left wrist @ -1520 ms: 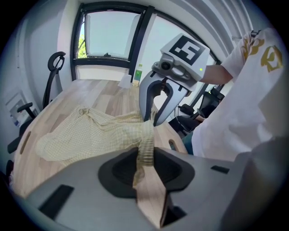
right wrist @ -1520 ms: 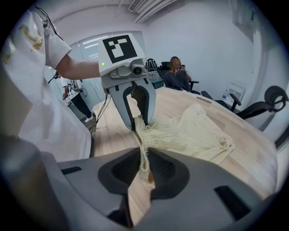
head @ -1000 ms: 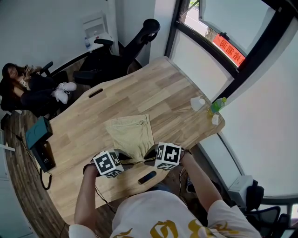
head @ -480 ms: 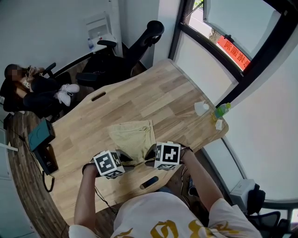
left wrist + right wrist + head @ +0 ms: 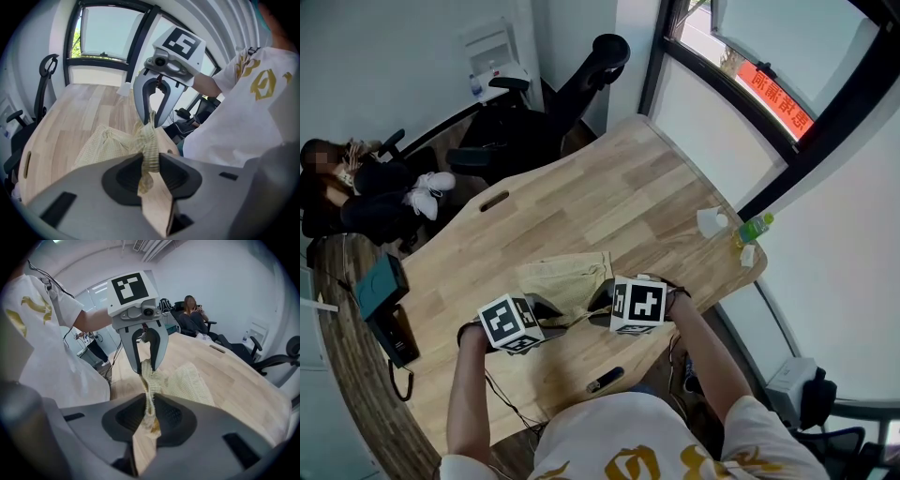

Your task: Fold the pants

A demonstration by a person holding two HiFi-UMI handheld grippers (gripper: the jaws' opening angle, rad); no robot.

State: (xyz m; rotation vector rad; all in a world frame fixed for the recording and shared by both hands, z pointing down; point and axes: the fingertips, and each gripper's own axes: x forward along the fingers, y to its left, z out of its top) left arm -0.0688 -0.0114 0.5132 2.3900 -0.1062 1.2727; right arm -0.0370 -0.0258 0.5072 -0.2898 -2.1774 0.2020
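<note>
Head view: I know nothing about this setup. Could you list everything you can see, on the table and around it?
table: one, light wood, centre.
pants: one, pale yellow, rumpled on the table's near side.
cup: one, white, table's right edge.
bottle: one, green, beside the cup.
slim object: one, black, table's near edge.
box: one, teal, left of the table.
office chairs: count unclear, black, beyond the table.
seated person: one, dark clothes, far left.
left gripper: one, grey, clamped on the pants' near edge.
right gripper: one, grey, clamped on the same edge.
</note>
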